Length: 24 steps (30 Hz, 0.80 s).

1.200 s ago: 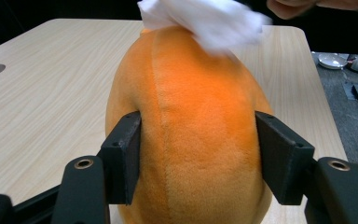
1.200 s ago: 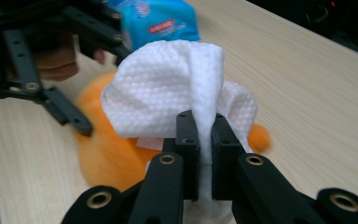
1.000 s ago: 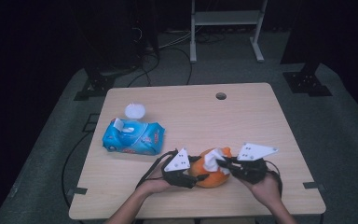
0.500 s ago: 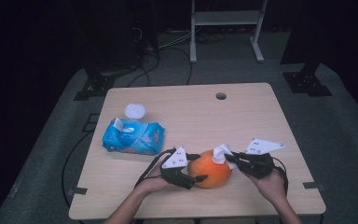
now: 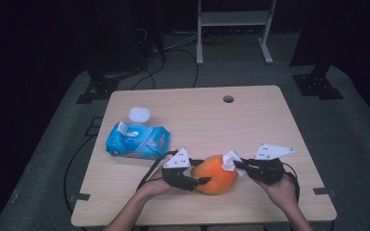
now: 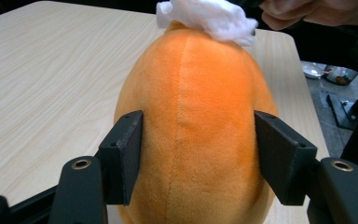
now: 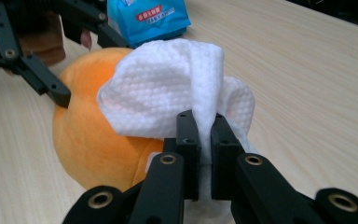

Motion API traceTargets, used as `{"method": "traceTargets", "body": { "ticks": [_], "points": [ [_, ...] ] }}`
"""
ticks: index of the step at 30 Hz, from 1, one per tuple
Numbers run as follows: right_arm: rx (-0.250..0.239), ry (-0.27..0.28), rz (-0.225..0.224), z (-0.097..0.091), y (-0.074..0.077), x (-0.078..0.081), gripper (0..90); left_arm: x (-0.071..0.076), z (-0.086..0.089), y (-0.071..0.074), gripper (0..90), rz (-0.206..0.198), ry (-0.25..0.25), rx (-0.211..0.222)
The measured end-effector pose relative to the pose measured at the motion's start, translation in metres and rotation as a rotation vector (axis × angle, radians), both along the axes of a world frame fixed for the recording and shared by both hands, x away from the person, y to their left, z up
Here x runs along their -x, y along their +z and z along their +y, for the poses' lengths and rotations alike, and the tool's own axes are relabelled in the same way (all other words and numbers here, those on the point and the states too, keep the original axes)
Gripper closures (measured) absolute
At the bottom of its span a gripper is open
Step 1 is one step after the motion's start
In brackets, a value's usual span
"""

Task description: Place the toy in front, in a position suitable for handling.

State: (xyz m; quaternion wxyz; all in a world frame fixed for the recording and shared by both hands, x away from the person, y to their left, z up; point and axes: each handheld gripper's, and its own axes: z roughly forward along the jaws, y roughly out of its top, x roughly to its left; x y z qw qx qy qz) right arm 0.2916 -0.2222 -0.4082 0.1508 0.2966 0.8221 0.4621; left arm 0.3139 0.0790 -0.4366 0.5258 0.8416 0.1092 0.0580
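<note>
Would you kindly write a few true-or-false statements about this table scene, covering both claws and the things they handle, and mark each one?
1. The right claw pinches a white textured wipe. True.
2. The round orange plush toy lies on the floor. False: it sits on the light wooden table.
3. The left claw has its jaws on either side of the plush toy. True.
4. The blue wipes packet is to the right of the plush toy in the high view. False: it is to the left and farther back.
5. The wipe rests against the plush toy. True.
</note>
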Motion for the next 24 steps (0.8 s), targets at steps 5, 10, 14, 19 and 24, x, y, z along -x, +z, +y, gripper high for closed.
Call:
{"method": "traceTargets", "body": {
  "ticks": [5, 10, 14, 19, 24],
  "points": [
    [-0.065, 0.042, -0.038, 0.005, 0.01, 0.003, 84.3, 0.004, -0.003, 0.0, 36.3, -0.03, -0.054, -0.006],
    [-0.059, 0.051, 0.007, 0.004, 0.003, -0.002, 84.3, 0.0, -0.002, 0.002, 29.9, -0.009, 0.0, 0.004],
    [-0.042, 0.06, 0.011, 0.005, 0.004, 0.004, 84.3, -0.007, -0.002, 0.006, 20.3, 0.053, 0.114, 0.003],
    [-0.022, 0.083, 0.001, 0.011, 0.006, 0.01, 84.3, -0.005, 0.001, 0.005, 28.8, 0.062, 0.071, 0.005],
    [-0.028, 0.071, 0.022, 0.001, 0.003, 0.005, 84.4, -0.003, 0.002, 0.004, 37.7, 0.037, 0.046, -0.004]
  ]
}}
